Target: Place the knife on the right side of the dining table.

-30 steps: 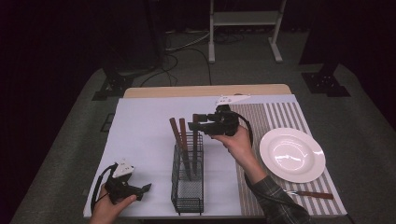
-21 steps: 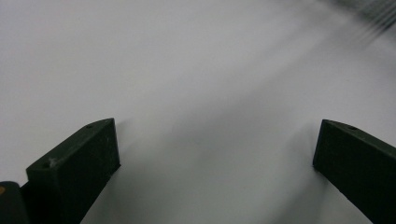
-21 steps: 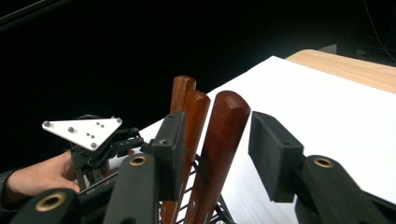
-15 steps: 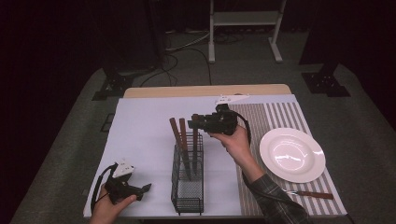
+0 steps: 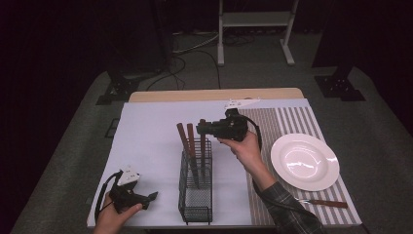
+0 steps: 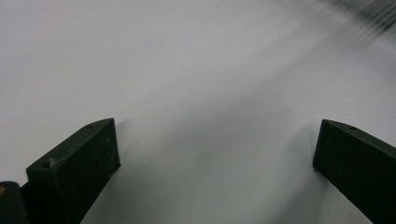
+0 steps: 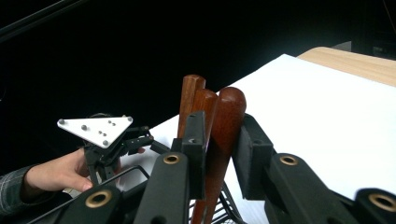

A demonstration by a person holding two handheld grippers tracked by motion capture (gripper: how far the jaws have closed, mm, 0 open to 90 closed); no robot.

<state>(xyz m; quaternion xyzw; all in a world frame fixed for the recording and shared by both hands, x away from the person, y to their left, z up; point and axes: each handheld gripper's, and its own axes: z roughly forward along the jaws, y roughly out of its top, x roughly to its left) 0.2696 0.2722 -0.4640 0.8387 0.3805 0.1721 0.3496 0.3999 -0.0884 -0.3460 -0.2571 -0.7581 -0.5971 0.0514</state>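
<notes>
- Right claw (image 7: 219, 154) closed on the rounded top of a reddish-brown wooden utensil handle (image 7: 223, 140), one jaw on each side; seen from above, right claw (image 5: 203, 127) held level over the rack.
- Gripped handle standing nearly upright in a black wire-mesh cutlery rack (image 5: 196, 195), directly below the right claw, lower end hidden inside the mesh.
- Two more brown wooden handles (image 7: 194, 100) just behind the gripped one, touching or almost touching it, beyond the right claw's far jaw.
- Left claw (image 6: 212, 154) wide open, holding nothing, jaws low over the white sheet on the tabletop (image 6: 187, 70); from above, left claw (image 5: 146, 197) well apart from the rack, at the near edge.
- Round white ceramic plate (image 5: 305, 162) on the striped placemat (image 5: 287, 122), off to the wrist side of the right claw, with another utensil (image 5: 324, 202) lying near it.
- Handling, as a judgement: handle stiff, light, smooth and likely varnished, so prone to slipping or pivoting between the jaws; hidden metal end probably heavier.
- Best hold: across the wooden part just under the rounded top, then a straight upward lift to avoid snagging the mesh or dragging the neighbours.
</notes>
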